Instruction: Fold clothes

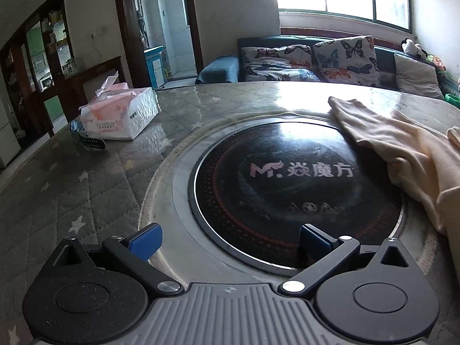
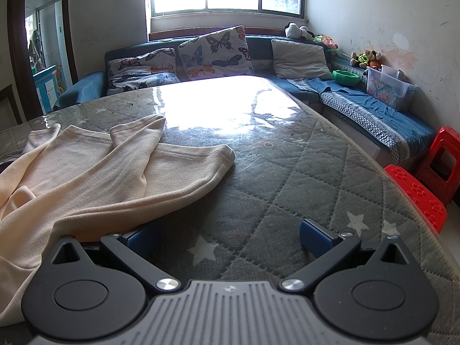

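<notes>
A cream long-sleeved garment (image 2: pixel 95 169) lies crumpled on the table, sleeves stretched toward the far side. In the left wrist view the garment (image 1: pixel 402 149) lies at the right, one sleeve over the rim of a round black cooktop (image 1: pixel 287 184). My left gripper (image 1: pixel 230 241) is open and empty, low over the cooktop's near edge, left of the garment. My right gripper (image 2: pixel 228 240) is open and empty over the quilted table cover (image 2: pixel 302 172); its left finger (image 2: pixel 141 238) is at the garment's near edge, partly under a fold.
A tissue box (image 1: pixel 120 115) and a dark watch (image 1: pixel 86 141) lie at the table's far left. A sofa with butterfly cushions (image 2: pixel 215 51) runs behind the table. Red plastic stools (image 2: pixel 425 184) stand off the right edge.
</notes>
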`<state>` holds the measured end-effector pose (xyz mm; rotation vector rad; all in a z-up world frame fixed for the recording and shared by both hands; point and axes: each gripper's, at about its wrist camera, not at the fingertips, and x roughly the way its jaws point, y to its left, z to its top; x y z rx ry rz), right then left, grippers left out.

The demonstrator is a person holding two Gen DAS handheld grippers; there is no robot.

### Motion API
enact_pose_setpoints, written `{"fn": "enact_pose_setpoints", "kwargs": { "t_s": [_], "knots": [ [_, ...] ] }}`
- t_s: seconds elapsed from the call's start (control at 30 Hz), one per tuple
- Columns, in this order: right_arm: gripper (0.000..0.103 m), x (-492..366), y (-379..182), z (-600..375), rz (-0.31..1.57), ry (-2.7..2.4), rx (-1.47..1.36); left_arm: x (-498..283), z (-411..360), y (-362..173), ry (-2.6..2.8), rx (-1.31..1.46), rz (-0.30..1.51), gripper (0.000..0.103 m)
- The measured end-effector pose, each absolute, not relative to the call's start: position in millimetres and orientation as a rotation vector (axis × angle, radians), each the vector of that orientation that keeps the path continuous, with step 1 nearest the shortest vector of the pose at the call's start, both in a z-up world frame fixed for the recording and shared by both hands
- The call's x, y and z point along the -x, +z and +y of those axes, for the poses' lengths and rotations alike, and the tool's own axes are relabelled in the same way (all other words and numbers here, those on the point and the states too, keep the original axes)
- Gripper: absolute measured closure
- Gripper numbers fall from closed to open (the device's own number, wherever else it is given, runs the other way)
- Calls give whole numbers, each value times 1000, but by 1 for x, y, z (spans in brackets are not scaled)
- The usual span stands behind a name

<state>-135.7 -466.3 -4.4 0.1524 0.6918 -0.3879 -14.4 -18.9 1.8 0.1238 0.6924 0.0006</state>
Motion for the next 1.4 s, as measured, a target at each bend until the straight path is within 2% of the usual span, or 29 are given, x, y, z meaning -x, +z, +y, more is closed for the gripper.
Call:
{"fn": "enact_pose_setpoints", "kwargs": {
  "t_s": [0.6, 1.4],
  "knots": [
    [0, 178, 9, -451, 688, -290, -132, 63, -67, 26, -156, -105, 704, 0],
    [0, 260, 40, -374, 569, -109, -62, 126, -100, 36, -277, -129, 691, 0]
  ]
}}
